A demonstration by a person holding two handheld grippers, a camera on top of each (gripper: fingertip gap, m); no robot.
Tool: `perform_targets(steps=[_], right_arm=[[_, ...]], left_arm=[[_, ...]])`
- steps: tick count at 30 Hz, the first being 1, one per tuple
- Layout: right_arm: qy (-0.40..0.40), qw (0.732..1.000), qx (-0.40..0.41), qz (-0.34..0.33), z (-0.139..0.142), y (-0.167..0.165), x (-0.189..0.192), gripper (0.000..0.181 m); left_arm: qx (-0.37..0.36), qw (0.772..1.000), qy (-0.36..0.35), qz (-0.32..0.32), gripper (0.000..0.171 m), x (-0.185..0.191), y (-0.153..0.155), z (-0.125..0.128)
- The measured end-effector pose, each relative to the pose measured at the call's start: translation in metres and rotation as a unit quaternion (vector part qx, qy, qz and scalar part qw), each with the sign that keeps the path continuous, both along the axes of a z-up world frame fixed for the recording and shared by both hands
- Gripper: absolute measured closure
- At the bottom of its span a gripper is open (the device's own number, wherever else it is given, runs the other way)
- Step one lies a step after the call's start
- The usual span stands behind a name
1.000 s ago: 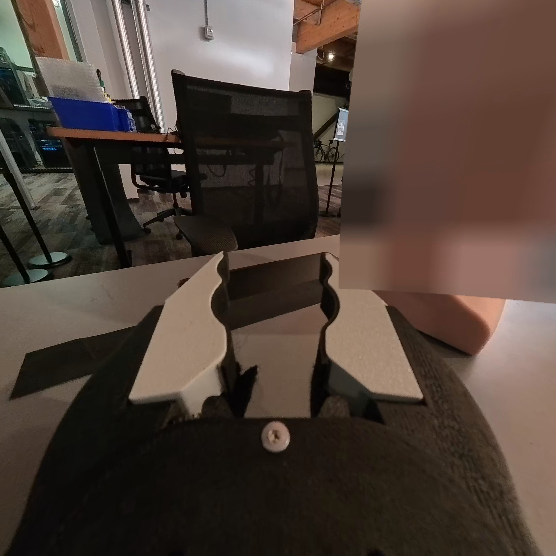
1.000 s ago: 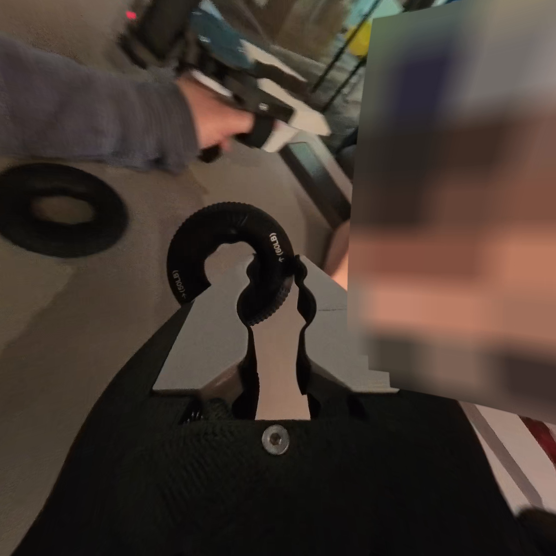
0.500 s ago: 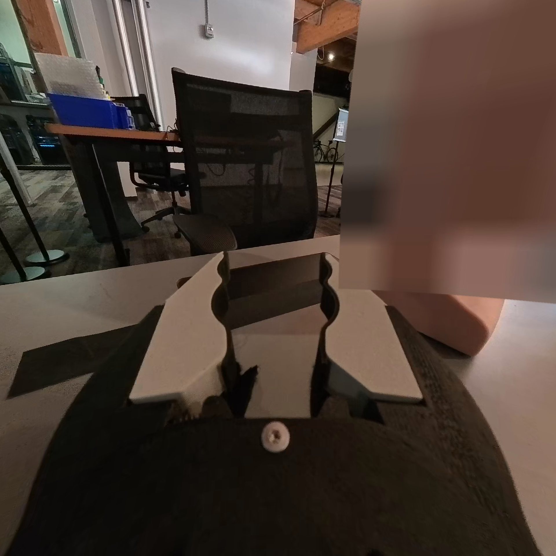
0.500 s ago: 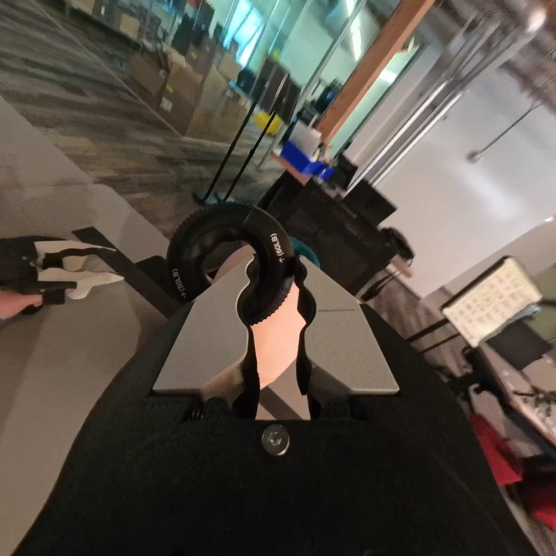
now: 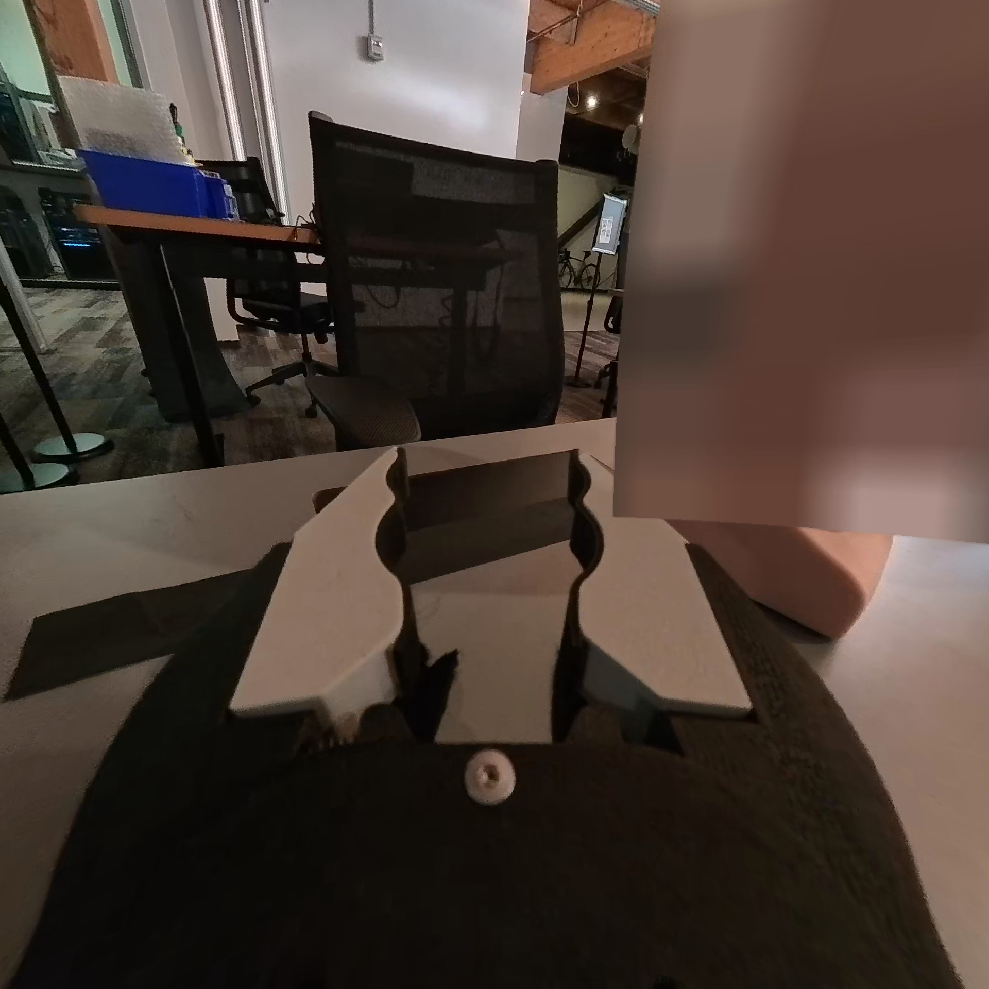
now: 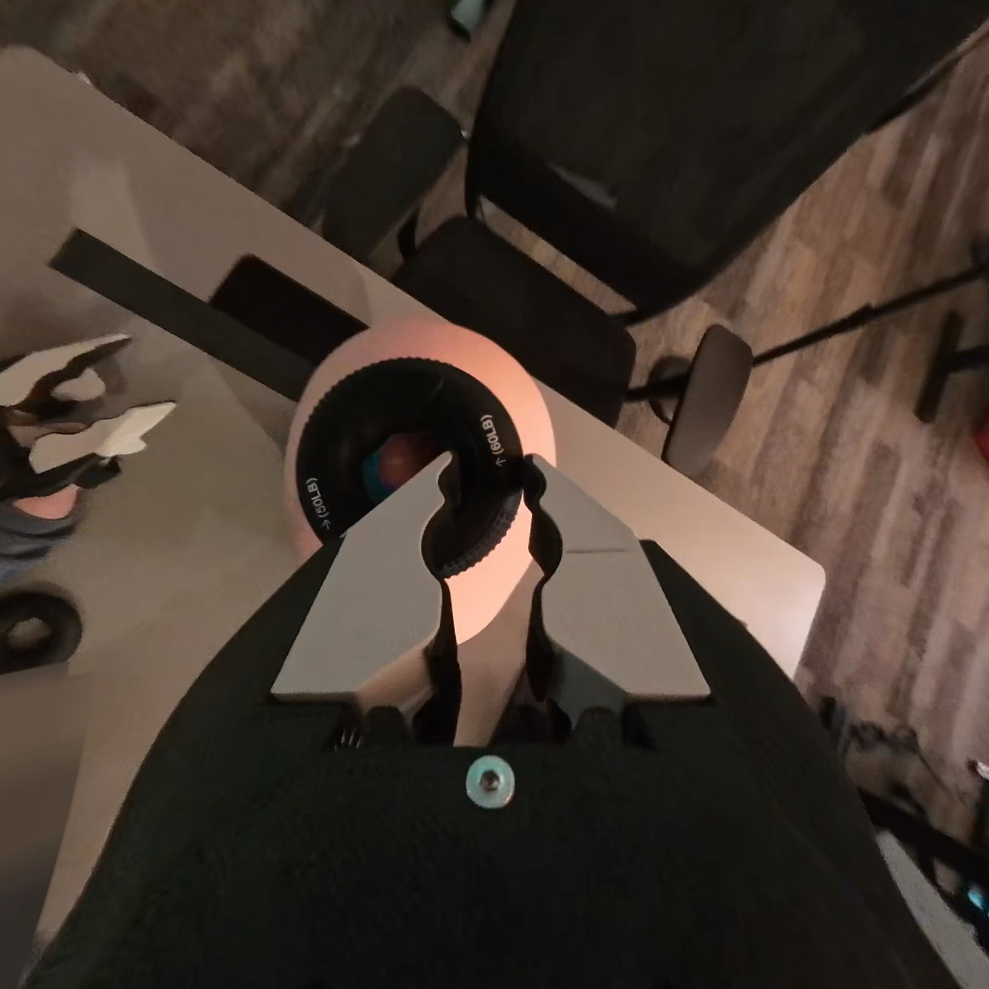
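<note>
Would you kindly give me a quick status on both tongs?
Right tongs shut on black ring, above pink container. Left tongs open, empty, low over table. Second ring lies apart.

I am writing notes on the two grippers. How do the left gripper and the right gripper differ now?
The left gripper is open and empty; the right gripper is shut on a black grip ring. The left sits low over the grey table; the right is over a pink bowl. Both have pale wavy fingers.
</note>
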State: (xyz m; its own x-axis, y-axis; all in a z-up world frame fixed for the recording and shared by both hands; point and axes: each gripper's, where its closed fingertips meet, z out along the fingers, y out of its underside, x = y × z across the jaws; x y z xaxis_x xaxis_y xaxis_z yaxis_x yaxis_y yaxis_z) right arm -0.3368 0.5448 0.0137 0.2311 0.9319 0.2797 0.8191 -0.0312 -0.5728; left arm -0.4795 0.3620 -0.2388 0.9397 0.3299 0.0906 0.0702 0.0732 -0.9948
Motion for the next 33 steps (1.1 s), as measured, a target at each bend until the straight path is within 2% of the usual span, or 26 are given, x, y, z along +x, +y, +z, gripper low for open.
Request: perform_targets(steps=[9,12,14,16,24,29,33], right_arm=[[-0.029,0.997,-0.073,-0.008,-0.014,0.000,-0.002,0.159],[-0.055,0.994,-0.097,-0.020,-0.022,0.002,0.002,0.144],[-0.055,0.990,-0.126,-0.019,-0.024,-0.001,0.000,0.145],[-0.058,0.988,-0.141,-0.019,-0.026,-0.003,-0.001,0.153],[-0.074,0.992,-0.094,-0.049,-0.020,0.010,0.002,0.157],[-0.070,0.986,-0.138,-0.069,-0.025,0.008,0.004,0.157],[-0.065,0.985,-0.130,-0.093,-0.023,0.016,0.005,0.157]], left_arm=[[0.003,1.000,-0.007,0.000,0.112,-0.001,0.000,0.000],[0.004,1.000,-0.008,0.000,0.112,-0.001,0.000,0.000],[0.004,1.000,-0.009,0.000,0.112,-0.001,0.000,0.000],[0.004,1.000,-0.010,0.000,0.112,-0.001,0.000,0.000],[0.008,1.000,-0.017,0.000,0.112,-0.002,-0.001,0.000],[0.011,1.000,-0.024,0.000,0.112,-0.004,-0.002,0.000],[0.016,0.999,-0.033,-0.001,0.112,-0.005,-0.002,0.000]])
